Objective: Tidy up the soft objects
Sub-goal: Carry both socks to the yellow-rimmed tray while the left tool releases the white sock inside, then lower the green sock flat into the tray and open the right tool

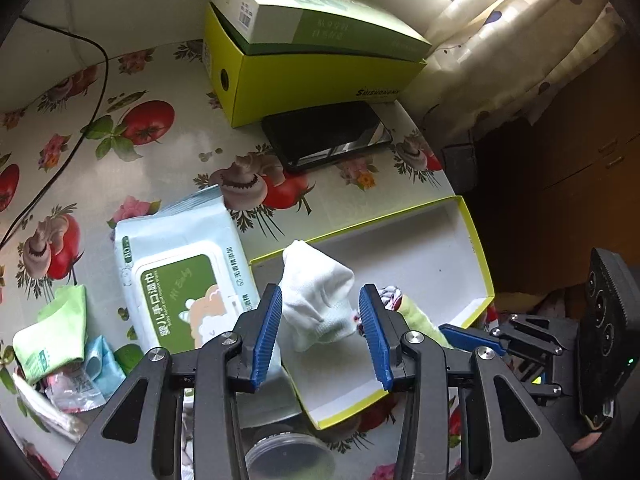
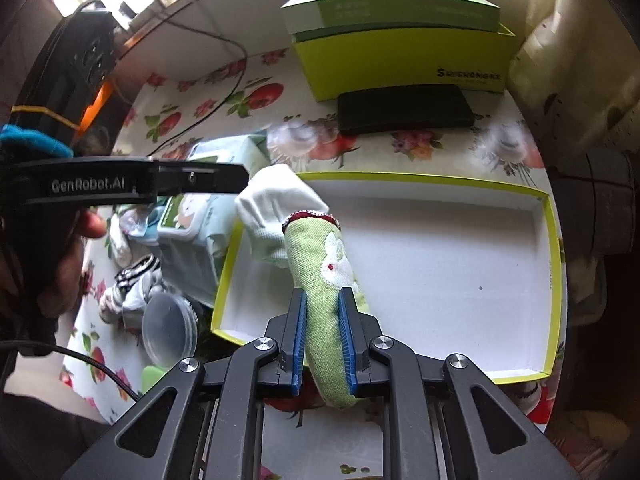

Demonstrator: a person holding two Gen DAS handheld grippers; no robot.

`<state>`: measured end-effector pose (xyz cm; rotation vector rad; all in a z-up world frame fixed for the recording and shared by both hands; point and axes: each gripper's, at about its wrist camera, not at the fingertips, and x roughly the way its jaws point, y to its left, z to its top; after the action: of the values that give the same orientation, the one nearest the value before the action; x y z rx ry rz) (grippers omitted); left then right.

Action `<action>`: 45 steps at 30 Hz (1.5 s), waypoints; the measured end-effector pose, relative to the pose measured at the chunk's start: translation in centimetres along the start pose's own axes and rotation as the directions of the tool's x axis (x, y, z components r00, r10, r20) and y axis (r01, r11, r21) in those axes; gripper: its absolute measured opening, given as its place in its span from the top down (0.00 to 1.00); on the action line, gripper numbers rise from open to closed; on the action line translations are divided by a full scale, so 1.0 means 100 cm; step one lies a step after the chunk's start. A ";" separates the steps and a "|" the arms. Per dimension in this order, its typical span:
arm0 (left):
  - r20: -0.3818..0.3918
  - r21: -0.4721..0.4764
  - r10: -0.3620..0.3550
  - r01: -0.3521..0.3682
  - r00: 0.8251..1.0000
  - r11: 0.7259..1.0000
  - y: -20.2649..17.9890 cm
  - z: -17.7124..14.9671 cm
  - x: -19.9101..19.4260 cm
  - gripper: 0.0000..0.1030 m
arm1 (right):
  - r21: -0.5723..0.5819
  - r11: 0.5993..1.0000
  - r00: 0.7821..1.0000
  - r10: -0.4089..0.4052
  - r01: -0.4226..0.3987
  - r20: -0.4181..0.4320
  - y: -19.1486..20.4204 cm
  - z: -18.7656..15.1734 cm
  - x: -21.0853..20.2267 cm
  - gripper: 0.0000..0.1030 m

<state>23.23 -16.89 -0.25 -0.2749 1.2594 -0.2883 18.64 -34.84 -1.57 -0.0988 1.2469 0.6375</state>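
Two socks share the shallow lid tray (image 2: 550,216), yet neither shows whole: green sock (image 2: 329,276) cut off below by the blue pads (image 2: 299,344), white sock (image 1: 316,300) partly masked in the right view by the green one. Right gripper (image 2: 323,346) clenched on the green sock, long axis running away from the camera, red-trimmed cuff forward and touching the white sock over the tray's near-left part. Left gripper (image 1: 323,334) spread wide on either side of the white sock, with a gap on the right side; contact on the left side hard to judge. White sock bunched, rising over the tray's left rim beside the wipes pack (image 1: 180,276). Most of the white tray floor bare to the right and far side, yellow-green walls all round. Beyond: black tablet (image 1: 328,136) against the lime box (image 1: 312,80). Left of the tray, a jumble of small packets (image 1: 72,360), details blurred.
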 end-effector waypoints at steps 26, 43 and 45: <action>0.080 -0.123 0.033 -0.023 0.996 0.992 0.050 -0.067 -0.079 0.59 | -0.283 0.959 0.994 -0.006 -0.025 -0.108 0.041 0.002 0.014 0.56; 0.085 -0.152 0.026 -0.012 0.996 0.988 0.059 -0.085 -0.089 0.59 | -0.345 0.890 0.938 -0.341 0.298 -0.068 0.019 -0.002 0.010 0.47; 0.086 -0.151 0.026 -0.013 0.996 0.989 0.059 -0.085 -0.089 0.59 | -0.264 0.932 0.952 -0.287 0.250 -0.110 0.003 0.006 0.010 0.47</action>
<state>12.94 -8.55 3.13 -0.4000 1.1981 -0.1631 19.17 -33.95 -2.22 -0.5255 1.2625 0.5502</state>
